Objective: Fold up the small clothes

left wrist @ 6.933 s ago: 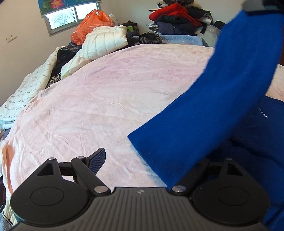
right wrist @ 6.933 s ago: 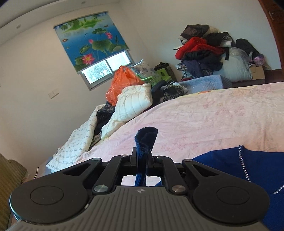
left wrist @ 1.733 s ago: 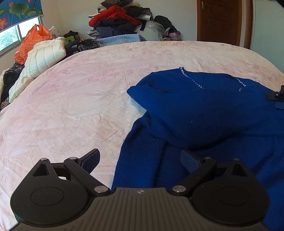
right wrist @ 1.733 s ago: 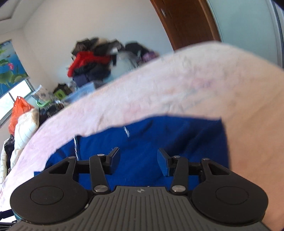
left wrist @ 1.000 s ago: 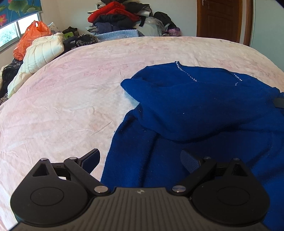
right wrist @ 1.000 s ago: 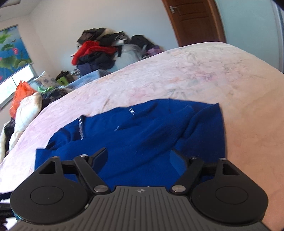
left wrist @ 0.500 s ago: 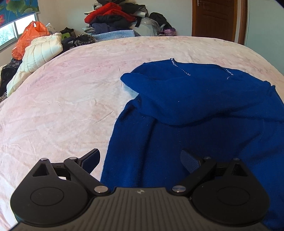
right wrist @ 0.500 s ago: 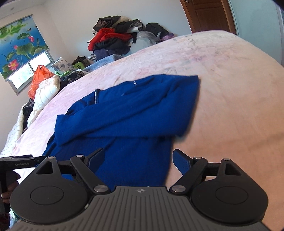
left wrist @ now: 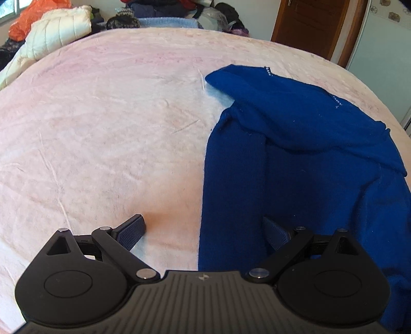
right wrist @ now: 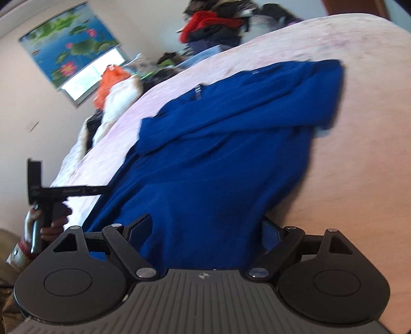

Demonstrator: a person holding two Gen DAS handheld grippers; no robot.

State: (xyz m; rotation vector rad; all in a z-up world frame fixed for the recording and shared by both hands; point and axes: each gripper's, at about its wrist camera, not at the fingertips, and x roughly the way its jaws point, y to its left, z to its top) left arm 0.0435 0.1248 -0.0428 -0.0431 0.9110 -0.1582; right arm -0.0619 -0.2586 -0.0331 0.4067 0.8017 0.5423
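Observation:
A blue sweater (left wrist: 303, 144) lies flat on the pink bed sheet (left wrist: 108, 123) with both sleeves folded across its chest. My left gripper (left wrist: 205, 231) is open and straddles the sweater's left hem edge, one finger on the sheet, the other over the fabric. In the right wrist view the sweater (right wrist: 221, 144) fills the middle. My right gripper (right wrist: 205, 228) is open over the hem's right part. The left gripper (right wrist: 51, 192) also shows there at the sweater's lower left corner, held by a hand.
A cream quilted jacket (left wrist: 59, 33) and an orange bag (left wrist: 33, 12) lie at the bed's far left. A heap of clothes (right wrist: 213, 18) sits beyond the far edge. A wooden door (left wrist: 316, 28) stands at the back right.
Both grippers have dropped lower and closer to the sweater's hem. The left one shifted left onto the hem's left edge; the right view has tilted and blurred with motion.

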